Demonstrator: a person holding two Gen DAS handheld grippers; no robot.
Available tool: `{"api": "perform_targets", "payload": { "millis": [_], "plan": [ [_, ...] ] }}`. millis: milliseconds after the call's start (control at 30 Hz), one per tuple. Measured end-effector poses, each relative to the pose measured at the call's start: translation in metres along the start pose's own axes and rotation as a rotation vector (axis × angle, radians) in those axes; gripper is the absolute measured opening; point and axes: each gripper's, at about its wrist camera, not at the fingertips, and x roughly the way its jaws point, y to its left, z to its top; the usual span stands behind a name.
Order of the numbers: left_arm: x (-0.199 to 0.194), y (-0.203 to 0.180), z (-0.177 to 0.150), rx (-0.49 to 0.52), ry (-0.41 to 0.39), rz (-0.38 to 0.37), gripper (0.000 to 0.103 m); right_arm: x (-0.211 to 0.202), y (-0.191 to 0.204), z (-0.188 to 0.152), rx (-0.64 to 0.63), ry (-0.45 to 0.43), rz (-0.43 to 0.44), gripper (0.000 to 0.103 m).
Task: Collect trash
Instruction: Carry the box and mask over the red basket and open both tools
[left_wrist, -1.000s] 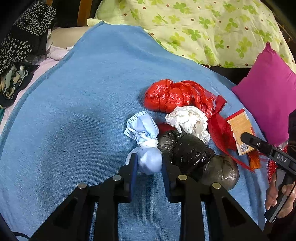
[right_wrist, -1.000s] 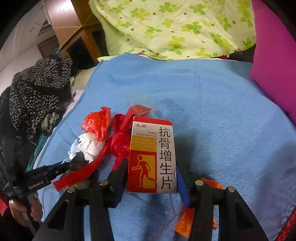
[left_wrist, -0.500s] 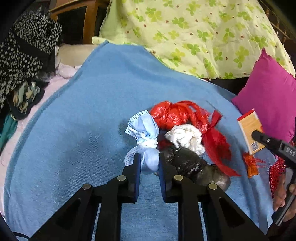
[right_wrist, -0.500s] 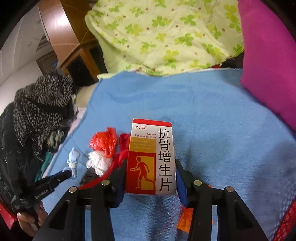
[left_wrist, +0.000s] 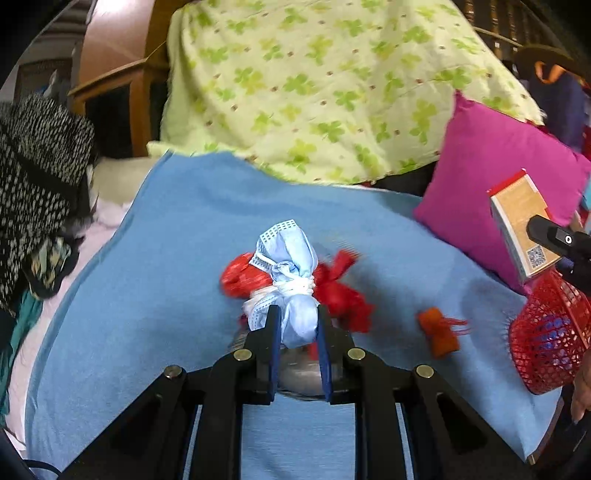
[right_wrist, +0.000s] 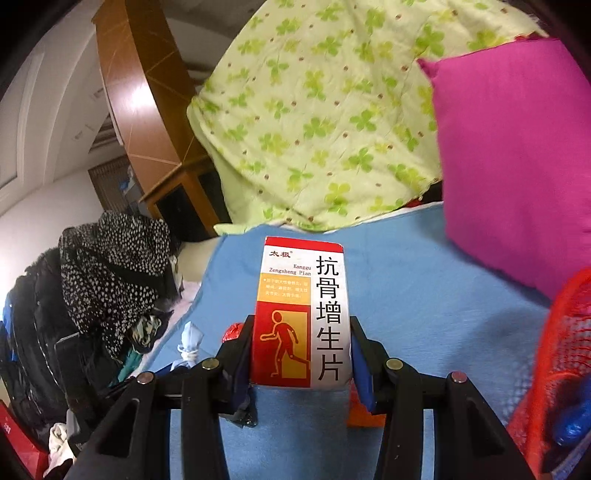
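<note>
Nearest the left wrist camera, the left gripper (left_wrist: 297, 325) has its 2 blue pads closed tight on the lower bulge of a knotted blue face mask (left_wrist: 290, 280), carried clear of the blue blanket (left_wrist: 155, 288); gripping below the knot likely keeps the soft bundle from slipping out. Under and behind the mask lie a grey-black bag, mostly hidden by the jaws, and a crumpled red plastic bag (left_wrist: 243, 277). A small orange wrapper (left_wrist: 439, 332) sits apart to the right on the blanket.

Nearest the right wrist camera, the right gripper (right_wrist: 301, 354) clamps a red-and-white medicine box (right_wrist: 301, 314) by its 2 narrow sides, upright, printed face toward the lens, which I judge gives flat, firm contact on a rigid carton. It is raised off the blanket.

At the right edge of both views stands a red mesh basket (left_wrist: 546, 343), probably the bin for the trash; both held items look ready to go there.

Only the left view shows the box's tan back with its QR code (left_wrist: 535, 254) and the leftover bags and wrapper. Only the right view shows the box's front print and blue items inside the basket. Farther off: a magenta pillow (right_wrist: 517, 147), a green clover quilt (left_wrist: 332, 92), and spotted black clothing (right_wrist: 110, 266).
</note>
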Motion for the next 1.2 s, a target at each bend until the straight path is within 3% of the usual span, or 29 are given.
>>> {"api": "perform_targets", "payload": {
  "millis": [500,833,1067,1200],
  "plan": [
    [-0.022,-0.1,-0.004,0.177,-0.046,-0.009,0.019,-0.121,-0.06,-0.02,0.082,-0.186,-0.151,0.049],
    [-0.024,-0.141,-0.012,0.253,-0.065,-0.008,0.019,-0.152,-0.101,-0.021,0.135,-0.228,-0.206,0.049],
    [-0.037,-0.174,-0.016,0.275,-0.07,-0.093,0.019,-0.167,-0.13,-0.021,0.188,-0.27,-0.24,0.049],
    [-0.05,-0.201,-0.009,0.229,-0.06,-0.218,0.019,-0.181,-0.155,-0.023,0.271,-0.297,-0.255,0.049]
  ]
}}
